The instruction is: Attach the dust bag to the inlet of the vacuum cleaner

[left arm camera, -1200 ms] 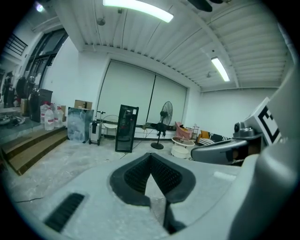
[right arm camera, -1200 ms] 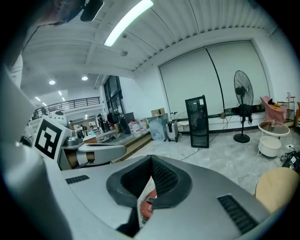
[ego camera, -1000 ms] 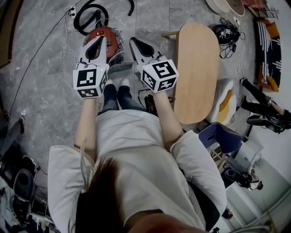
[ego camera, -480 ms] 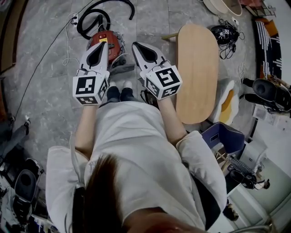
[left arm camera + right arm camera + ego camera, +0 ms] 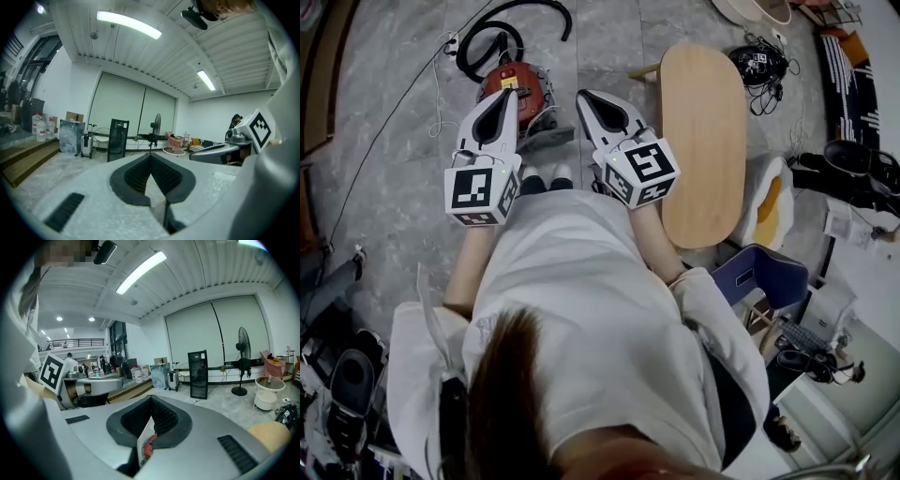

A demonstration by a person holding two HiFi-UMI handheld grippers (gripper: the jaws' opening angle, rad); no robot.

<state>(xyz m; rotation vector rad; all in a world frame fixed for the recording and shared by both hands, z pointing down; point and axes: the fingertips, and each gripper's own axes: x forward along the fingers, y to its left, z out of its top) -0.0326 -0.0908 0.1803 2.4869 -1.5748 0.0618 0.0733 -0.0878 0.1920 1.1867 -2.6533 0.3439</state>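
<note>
The red vacuum cleaner (image 5: 517, 82) lies on the grey floor ahead of my feet, its black hose (image 5: 502, 28) curled behind it and a grey part (image 5: 546, 133) at its near side. I cannot pick out a dust bag in any view. My left gripper (image 5: 508, 93) hangs in the air above the vacuum's near edge, jaws shut and empty (image 5: 151, 155). My right gripper (image 5: 585, 95) is beside it to the right, also shut with nothing held (image 5: 151, 397). A sliver of the red vacuum (image 5: 149, 446) shows below the right jaws.
A long oval wooden table (image 5: 703, 141) stands just right of the right gripper. A blue chair (image 5: 764, 281) and a yellow-white cushion (image 5: 773, 206) lie beyond it, cables (image 5: 759, 66) at the top right. A white cord (image 5: 441, 84) runs left of the vacuum.
Both grippers have risen together and drawn back from the vacuum, which now looks smaller and farther below. Their jaws stayed shut.
</note>
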